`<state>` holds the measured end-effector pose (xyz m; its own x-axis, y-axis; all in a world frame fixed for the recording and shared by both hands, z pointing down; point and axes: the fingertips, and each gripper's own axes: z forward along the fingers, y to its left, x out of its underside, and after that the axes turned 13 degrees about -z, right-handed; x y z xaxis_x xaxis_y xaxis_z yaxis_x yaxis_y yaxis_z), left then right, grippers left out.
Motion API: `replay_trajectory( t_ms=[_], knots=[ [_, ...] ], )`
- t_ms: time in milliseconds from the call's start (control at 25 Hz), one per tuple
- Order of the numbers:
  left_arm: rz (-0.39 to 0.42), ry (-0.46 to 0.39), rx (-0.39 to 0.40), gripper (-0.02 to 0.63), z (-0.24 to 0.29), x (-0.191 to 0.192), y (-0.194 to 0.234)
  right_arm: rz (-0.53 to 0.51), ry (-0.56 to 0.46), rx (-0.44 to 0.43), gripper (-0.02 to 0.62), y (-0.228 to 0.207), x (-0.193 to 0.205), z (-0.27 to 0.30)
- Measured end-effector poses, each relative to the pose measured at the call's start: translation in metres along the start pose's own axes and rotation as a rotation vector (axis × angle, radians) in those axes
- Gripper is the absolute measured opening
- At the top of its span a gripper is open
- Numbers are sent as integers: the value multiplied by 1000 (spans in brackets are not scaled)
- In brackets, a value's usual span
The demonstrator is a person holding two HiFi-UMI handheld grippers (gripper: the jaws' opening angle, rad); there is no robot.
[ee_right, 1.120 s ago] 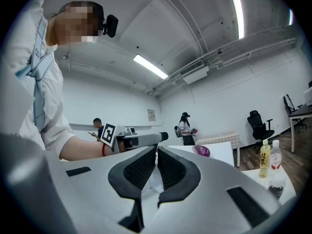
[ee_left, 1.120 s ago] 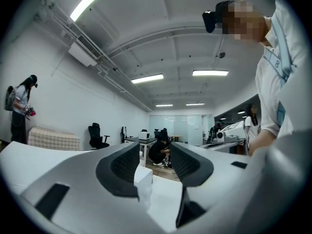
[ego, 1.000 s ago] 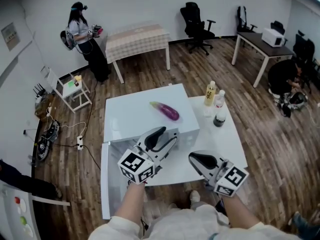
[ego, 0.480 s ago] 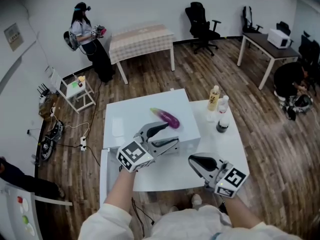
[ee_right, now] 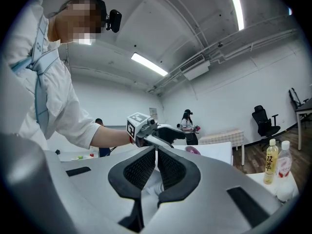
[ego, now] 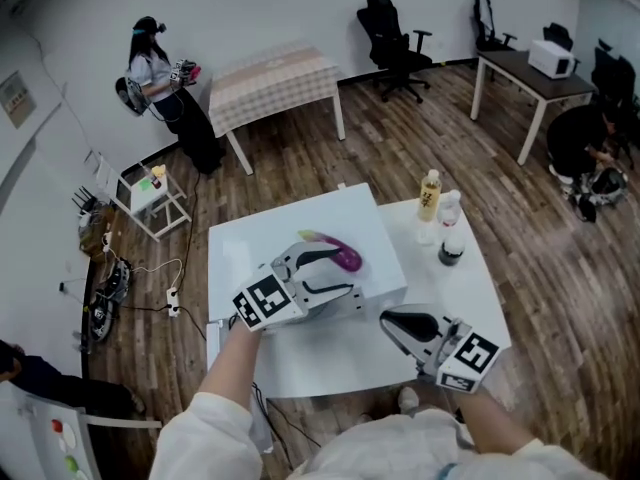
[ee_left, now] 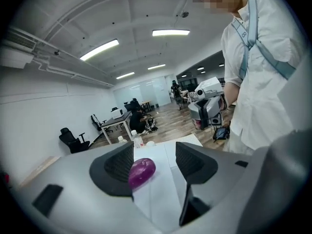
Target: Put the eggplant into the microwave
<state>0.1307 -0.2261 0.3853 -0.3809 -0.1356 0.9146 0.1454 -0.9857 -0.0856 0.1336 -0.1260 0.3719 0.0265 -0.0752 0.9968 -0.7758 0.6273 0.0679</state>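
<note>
A purple eggplant (ego: 350, 260) lies on top of the white microwave (ego: 250, 238). My left gripper (ego: 345, 271) reaches over that top, and its jaws are opening. In the left gripper view the eggplant (ee_left: 141, 172) lies between the jaws of the left gripper (ee_left: 153, 162), close to the left pad, and no pad presses on it. My right gripper (ego: 400, 323) hangs lower at the front right, shut with nothing in it. The right gripper view shows the right gripper (ee_right: 156, 167) with its pads together and, beyond them, the eggplant (ee_right: 192, 150).
On the white table (ego: 470, 298), to the right of the microwave, stand a yellow bottle (ego: 430, 193), a clear bottle (ego: 448, 211) and a dark jar (ego: 451, 251). A person (ego: 160, 78) stands far back left by a checked table (ego: 275, 78).
My left gripper has moved forward over the microwave top to the eggplant, rolled onto its side and opened wider. The right gripper has drifted slightly and stays shut.
</note>
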Motion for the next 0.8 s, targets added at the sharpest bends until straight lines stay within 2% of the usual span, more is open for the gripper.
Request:
replay_trajectory(
  t_ms=[120, 240, 800],
  knots=[
    [61, 87, 52, 259, 6, 10, 6, 4, 6, 3, 35, -3, 3, 4],
    [112, 130, 74, 259, 11, 16, 13, 13, 5, 9, 35, -5, 5, 9],
    [360, 382, 73, 264, 28, 53, 36, 33, 39, 32, 35, -17, 10, 19]
  ],
)
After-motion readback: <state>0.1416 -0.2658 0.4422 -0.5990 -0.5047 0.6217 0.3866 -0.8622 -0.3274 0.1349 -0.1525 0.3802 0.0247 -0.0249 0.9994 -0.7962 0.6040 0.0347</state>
